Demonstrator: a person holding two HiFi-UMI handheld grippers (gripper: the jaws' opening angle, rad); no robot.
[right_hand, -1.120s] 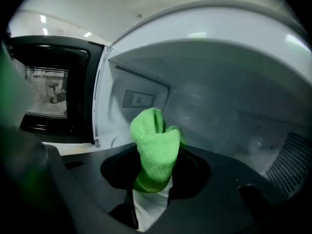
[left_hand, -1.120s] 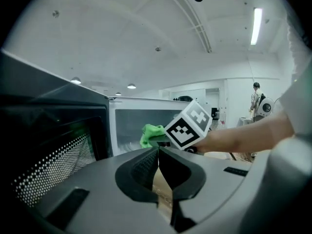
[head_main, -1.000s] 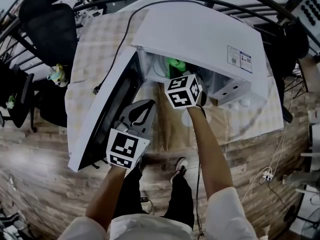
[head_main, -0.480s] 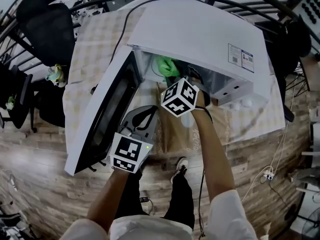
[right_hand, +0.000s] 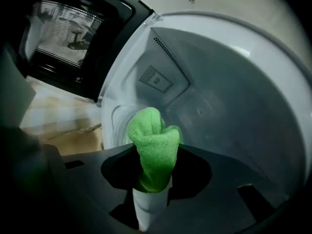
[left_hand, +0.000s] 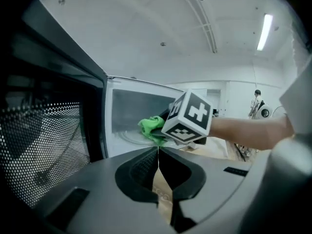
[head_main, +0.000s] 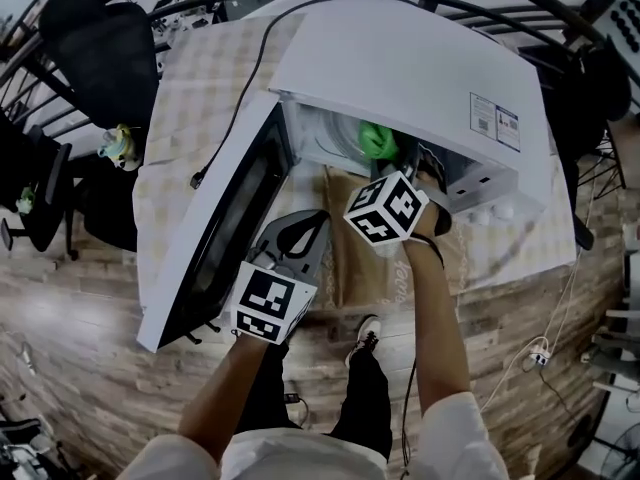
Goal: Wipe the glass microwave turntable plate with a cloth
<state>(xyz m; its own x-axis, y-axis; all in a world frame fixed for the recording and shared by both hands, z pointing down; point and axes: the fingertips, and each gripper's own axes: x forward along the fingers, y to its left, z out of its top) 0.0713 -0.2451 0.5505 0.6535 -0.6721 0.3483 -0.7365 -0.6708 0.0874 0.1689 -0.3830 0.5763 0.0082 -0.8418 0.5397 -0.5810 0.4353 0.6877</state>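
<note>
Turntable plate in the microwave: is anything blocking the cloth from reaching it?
Nothing visible does. The door stands open, and the right gripper, shut on the green cloth, is at the cavity with only open space to the glass plate.

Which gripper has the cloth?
The right gripper: its jaws are clamped on the green microfibre cloth, reaching into the open white microwave oven. The left gripper is shut on nothing, outside the oven.
</note>
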